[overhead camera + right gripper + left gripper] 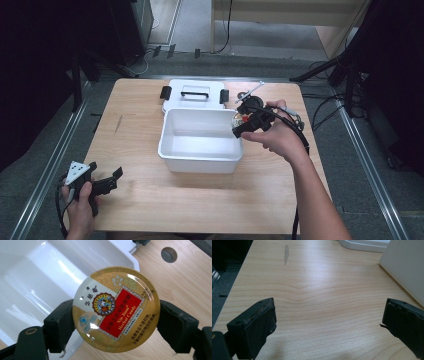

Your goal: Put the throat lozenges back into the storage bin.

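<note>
A round gold candy tin, its lid printed with a red label reading "Nin Jiom Herbal Candy", sits clamped between the two black jaws of my right gripper, one jaw pressed to each side of its rim. The tin is held flat, lid facing the camera, above the right edge of a white plastic bin, partly over the bin's rim and partly over the wooden table. A small dark round hole marks the tabletop beyond the tin.

From the high view, my right hand holds that gripper at the bin's far right corner, my forearm reaching in from the lower right. The bin is open and looks bare inside. Its white lid, with a dark handle and two dark latches, lies flat on the table just behind the bin, touching or nearly touching its back wall.

My left hand rests near the table's front left corner, well apart from the bin, holding the left gripper. In the left gripper view its jaws stand wide apart with nothing between them, just bare wood grain, and the bin's white wall is at the right.
</note>
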Motion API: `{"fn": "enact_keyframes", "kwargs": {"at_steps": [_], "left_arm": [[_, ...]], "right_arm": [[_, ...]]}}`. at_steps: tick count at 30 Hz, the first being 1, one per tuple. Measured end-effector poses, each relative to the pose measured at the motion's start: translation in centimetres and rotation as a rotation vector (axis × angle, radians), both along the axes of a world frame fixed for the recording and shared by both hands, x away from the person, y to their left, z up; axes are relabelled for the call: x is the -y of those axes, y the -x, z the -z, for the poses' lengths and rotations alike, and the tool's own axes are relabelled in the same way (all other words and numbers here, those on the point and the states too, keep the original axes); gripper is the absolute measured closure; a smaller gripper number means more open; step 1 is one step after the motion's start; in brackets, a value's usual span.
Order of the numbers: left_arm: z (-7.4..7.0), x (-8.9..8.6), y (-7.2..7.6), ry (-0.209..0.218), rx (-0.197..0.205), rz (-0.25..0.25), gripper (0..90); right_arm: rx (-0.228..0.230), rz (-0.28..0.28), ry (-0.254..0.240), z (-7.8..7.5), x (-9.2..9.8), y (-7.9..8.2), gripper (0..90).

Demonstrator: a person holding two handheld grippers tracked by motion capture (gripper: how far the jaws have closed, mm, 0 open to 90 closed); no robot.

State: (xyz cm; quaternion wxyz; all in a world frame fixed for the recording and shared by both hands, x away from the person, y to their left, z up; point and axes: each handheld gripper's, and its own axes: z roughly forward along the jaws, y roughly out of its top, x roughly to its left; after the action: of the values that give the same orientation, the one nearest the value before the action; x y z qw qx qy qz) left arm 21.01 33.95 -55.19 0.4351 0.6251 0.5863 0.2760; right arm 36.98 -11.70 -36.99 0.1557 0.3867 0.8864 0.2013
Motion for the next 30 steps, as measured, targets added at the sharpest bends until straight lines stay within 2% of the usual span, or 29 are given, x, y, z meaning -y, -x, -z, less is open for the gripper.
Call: {"fn": "enact_keyframes", "kwargs": {"at_steps": [11, 12, 19, 26, 27, 30], "left_arm": [[0.0, 0.0, 0.0, 0.003, -0.003, 0.0, 0.0], [0.0, 0.0, 0.0, 0.003, -0.003, 0.0, 0.0], [0.0, 0.0, -0.1, 0.006, -0.006, 0.0, 0.0], [0.0, 0.0, -0.1, 0.007, -0.007, 0.001, 0.0], [0.0, 0.0, -0.1, 0.007, -0.007, 0.0, 0.0], [0.0, 0.0, -0.1, 0.007, -0.007, 0.0, 0.0]], "right_arm": [[0.011, -0.058, 0.022, 0.1, -2.2, 0.0, 20.7], [0.019, -0.083, 0.037, 0.4, -2.6, 0.0, 20.7], [0.016, -0.151, 0.064, 1.1, -3.7, 0.3, 20.6], [-0.007, -0.239, 0.112, 2.3, -4.4, 0.2, 20.6], [-0.01, -0.267, 0.123, 2.7, -4.5, 0.2, 20.6], [-0.02, -0.293, 0.148, 3.3, -4.5, 0.2, 20.6]]}}
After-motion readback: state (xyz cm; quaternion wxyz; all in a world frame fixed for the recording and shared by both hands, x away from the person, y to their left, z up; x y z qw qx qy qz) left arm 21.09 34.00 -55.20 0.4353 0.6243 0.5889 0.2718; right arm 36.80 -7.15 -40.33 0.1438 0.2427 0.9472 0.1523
